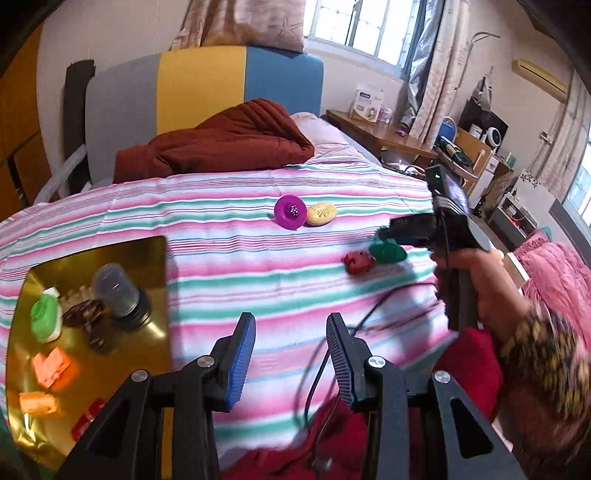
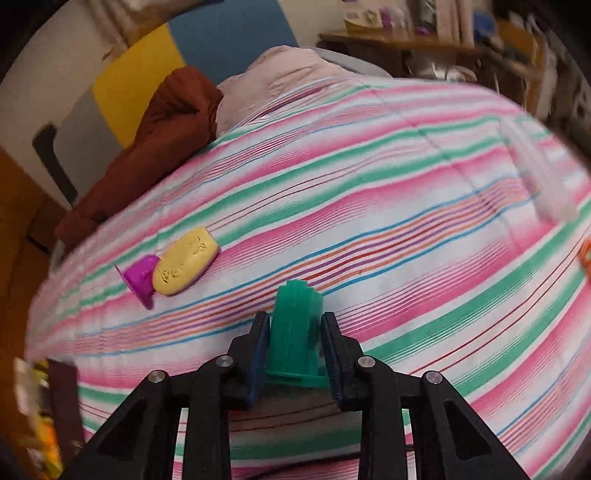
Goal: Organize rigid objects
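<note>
While the left tool (image 1: pixel 291 354) hangs released and empty beside the tray (image 1: pixel 155 254), the right tool (image 2: pixel 294 354) is clenched on the green piece (image 2: pixel 295 332), lifted off the bed (image 2: pixel 369 221), presumably bound for that tray.

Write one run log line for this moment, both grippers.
right gripper: shut on green piece | left gripper: open, empty | gold tray: holds sorted items | striped bedspread: three items left

Daylight is admitted through blown-out windows (image 1: pixel 373 26); glare is thrown off the gold tray (image 1: pixel 155 258). Edges are bowed and vignetted, and the right-wrist view is heavily motion-smeared.
</note>
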